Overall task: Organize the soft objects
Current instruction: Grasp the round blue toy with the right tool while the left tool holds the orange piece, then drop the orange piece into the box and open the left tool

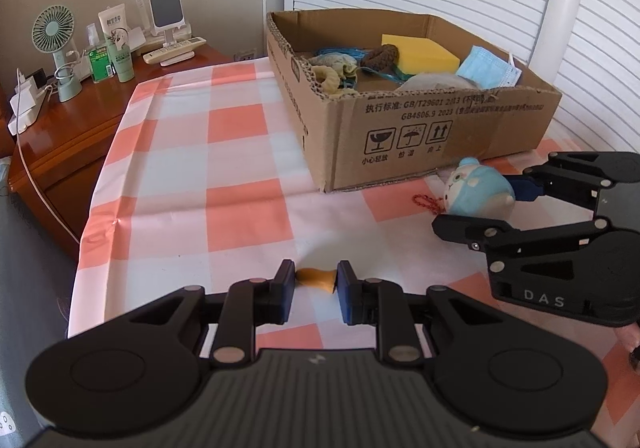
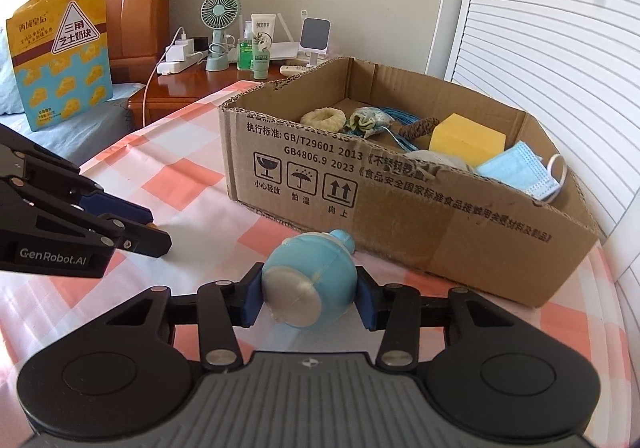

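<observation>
Right gripper (image 2: 308,298) has its blue pads clamped on my round, squashy blue plush toy (image 2: 308,288), near the corrugated cardboard box (image 2: 400,207). Left gripper (image 1: 316,286) pinches a small orange soft piece (image 1: 317,278) on the checked cloth (image 1: 200,167).

Table (image 1: 248,167), covered by a cloth checked in orange, white and pale blue; cloth creased along the left edge.

Items lying directly on it:
- Cardboard box (image 1: 420,127), open-topped, far right; printed handling symbols on its near wall.
- Blue-and-white plush toy (image 1: 478,189), just beside the box's near wall, red bead chain (image 1: 426,203) trailing to its left.
- Small orange soft piece (image 1: 316,279), near edge, centre.
</observation>
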The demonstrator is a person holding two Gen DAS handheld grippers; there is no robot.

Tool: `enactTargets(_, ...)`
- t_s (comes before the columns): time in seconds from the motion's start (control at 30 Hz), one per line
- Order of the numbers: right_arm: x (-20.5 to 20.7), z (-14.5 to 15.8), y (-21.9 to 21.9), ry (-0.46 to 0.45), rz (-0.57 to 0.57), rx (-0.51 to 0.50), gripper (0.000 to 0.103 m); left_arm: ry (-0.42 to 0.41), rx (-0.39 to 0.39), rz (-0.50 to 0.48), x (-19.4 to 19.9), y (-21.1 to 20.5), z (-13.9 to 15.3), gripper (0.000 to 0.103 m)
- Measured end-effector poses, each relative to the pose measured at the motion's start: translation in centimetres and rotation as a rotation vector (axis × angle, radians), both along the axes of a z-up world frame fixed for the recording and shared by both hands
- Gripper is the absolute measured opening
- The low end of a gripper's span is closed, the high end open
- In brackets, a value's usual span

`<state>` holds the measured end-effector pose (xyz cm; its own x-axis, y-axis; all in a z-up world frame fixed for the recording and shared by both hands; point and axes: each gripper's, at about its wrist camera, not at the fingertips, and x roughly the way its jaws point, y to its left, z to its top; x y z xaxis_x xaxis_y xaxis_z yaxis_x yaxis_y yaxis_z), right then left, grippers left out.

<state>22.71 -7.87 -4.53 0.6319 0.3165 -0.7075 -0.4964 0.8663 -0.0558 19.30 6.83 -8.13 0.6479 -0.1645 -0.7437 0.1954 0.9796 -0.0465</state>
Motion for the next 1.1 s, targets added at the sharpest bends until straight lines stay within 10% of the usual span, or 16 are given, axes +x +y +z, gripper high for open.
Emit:
enactTargets(0.5, -2.5, 5.0, -5.1, 0.0, 0.011, 0.043, 0.051, -0.055, 0.004, -0.208, -1.0, -1.7, 5.7, 0.021)
enactTargets(0.87, -2.5, 8.7, -7.0, -0.064, -0.007, 0.077, 0.051, -0.133, -0.001, -0.259, 7.5, -5.4, 9.8, 0.023)
enactTargets(1.0, -2.5, 9.0, -7.3, -0.072, -0.013, 0.079, 0.051, -0.164, 0.002, -0.207, 10.5, -6.3, 9.4, 0.091)
enactTargets(1.1, -2.4, 9.1, -7.5, -0.073, -0.02, 0.083, 0.051, -0.167, -0.011, -0.123, 11.4, -6.0, 8.7, 0.093)
